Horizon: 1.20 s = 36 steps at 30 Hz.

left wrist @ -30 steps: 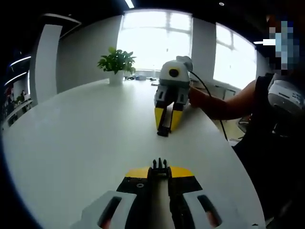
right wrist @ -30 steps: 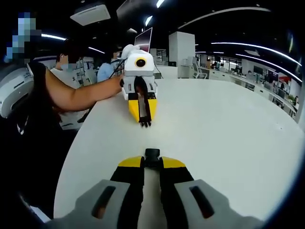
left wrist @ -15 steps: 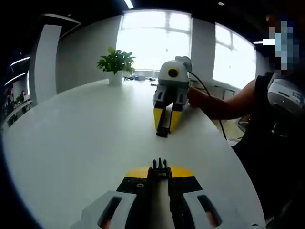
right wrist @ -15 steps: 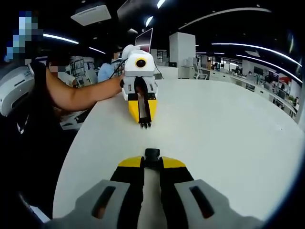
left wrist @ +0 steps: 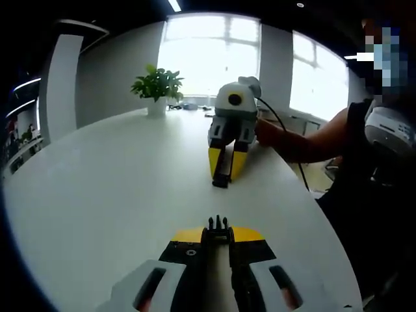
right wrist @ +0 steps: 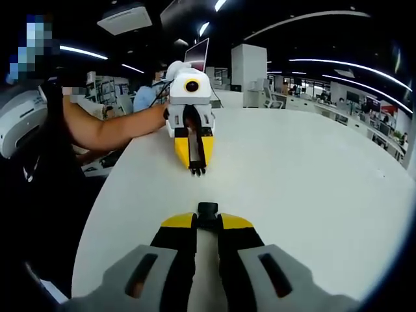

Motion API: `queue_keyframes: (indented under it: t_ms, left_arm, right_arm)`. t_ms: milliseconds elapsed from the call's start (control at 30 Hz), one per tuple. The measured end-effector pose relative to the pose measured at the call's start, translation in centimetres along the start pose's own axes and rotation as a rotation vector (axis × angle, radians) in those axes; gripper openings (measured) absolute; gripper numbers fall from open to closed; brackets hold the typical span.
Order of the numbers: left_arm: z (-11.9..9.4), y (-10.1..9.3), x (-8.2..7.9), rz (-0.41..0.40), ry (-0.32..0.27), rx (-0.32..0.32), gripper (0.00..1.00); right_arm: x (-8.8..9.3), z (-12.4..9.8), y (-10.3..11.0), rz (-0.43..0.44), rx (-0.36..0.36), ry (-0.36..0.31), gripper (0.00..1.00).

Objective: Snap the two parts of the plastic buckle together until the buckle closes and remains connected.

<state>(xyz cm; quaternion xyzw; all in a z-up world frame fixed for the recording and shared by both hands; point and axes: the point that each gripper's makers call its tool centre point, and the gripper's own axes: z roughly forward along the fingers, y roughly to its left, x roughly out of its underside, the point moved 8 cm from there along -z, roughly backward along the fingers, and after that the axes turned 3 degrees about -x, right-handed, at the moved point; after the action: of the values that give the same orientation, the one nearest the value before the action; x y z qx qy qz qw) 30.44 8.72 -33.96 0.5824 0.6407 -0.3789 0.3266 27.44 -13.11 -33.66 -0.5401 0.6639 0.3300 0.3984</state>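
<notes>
In the left gripper view, the left gripper (left wrist: 218, 229) has its jaws closed on the pronged buckle part (left wrist: 218, 224), whose black prongs stick out past the yellow tips. Facing it from farther along the white table (left wrist: 117, 195), the right gripper (left wrist: 222, 177) pinches the socket buckle part (left wrist: 221, 179) at its tips. The two parts are apart, with bare tabletop between them.

In the right gripper view, the socket buckle part (right wrist: 207, 209) sits clamped between the right gripper's (right wrist: 207, 221) narrow jaws; the left gripper (right wrist: 195, 168) points back at it.

The table edge curves near the person's arm (left wrist: 305, 140). A potted plant (left wrist: 158, 88) stands far off, and the tabletop on the left lies open.
</notes>
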Motion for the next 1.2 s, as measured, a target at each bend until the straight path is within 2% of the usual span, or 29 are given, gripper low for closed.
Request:
queue_keyframes:
  t_ms: [1200]
  left_arm:
    - [0.30,0.09,-0.14,0.006,-0.006,0.013,0.11]
  right_arm:
    - [-0.10,0.23,-0.04,-0.009,-0.008,-0.006,0.11]
